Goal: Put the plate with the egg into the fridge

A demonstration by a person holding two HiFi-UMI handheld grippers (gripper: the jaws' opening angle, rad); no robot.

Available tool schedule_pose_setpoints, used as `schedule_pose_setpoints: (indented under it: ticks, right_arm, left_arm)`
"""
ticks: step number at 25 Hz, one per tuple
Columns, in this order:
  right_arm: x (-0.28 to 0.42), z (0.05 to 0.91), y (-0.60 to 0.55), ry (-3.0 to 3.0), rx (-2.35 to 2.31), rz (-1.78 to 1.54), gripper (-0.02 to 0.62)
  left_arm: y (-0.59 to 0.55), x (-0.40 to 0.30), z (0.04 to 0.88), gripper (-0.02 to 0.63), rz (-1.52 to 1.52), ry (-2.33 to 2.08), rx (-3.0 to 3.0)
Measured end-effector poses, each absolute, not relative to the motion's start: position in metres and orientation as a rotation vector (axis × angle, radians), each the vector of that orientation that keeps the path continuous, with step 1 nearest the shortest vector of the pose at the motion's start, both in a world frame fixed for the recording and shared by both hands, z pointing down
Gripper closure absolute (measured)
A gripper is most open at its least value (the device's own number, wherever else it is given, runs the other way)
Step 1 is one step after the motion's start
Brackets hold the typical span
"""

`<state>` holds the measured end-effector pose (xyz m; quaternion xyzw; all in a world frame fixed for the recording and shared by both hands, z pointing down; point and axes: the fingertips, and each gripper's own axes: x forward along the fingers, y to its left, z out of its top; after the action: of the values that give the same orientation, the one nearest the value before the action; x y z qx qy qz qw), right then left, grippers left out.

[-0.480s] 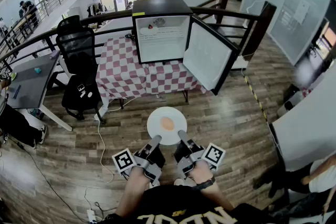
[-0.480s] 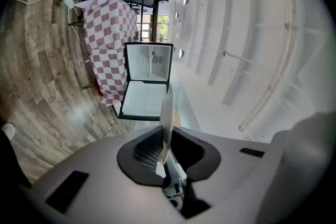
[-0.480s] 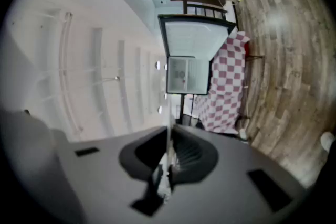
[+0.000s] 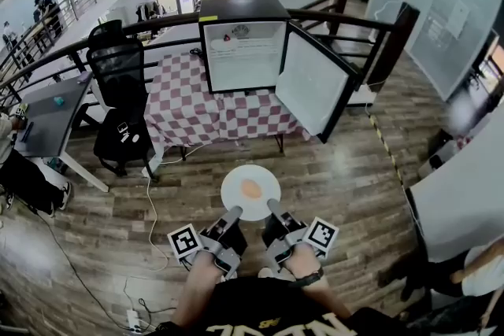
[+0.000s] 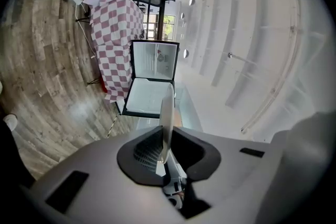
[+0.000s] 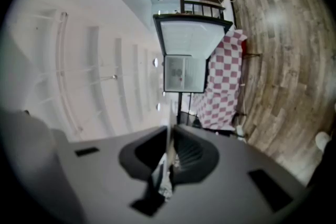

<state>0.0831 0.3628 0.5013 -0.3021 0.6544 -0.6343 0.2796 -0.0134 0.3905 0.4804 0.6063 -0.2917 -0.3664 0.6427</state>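
Observation:
A white plate point(image 4: 250, 193) with a fried egg point(image 4: 251, 189) on it is held level over the wooden floor, in front of me. My left gripper point(image 4: 234, 212) is shut on the plate's near left rim. My right gripper point(image 4: 272, 205) is shut on its near right rim. The left gripper view shows the plate point(image 5: 167, 110) edge-on between the pads. In the right gripper view the plate point(image 6: 169, 131) is likewise a thin edge between the pads. The black mini fridge point(image 4: 240, 43) stands ahead on a table, its door point(image 4: 311, 83) swung open to the right.
The fridge rests on a table with a red and white checked cloth point(image 4: 213, 114). A black office chair point(image 4: 118, 90) and a grey desk point(image 4: 47, 118) stand to the left. A dark railing point(image 4: 354, 20) runs behind the fridge. Cables point(image 4: 150, 208) lie on the floor at left.

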Motion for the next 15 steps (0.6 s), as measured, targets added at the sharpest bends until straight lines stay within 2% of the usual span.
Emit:
schedule_pose_setpoints:
  ticks: [15]
  right_arm:
    - [0.132, 0.514, 0.370, 1.654, -0.768, -1.806, 0.557]
  left_arm:
    - [0.401, 0.038, 0.493, 0.560, -0.801, -0.706, 1.312]
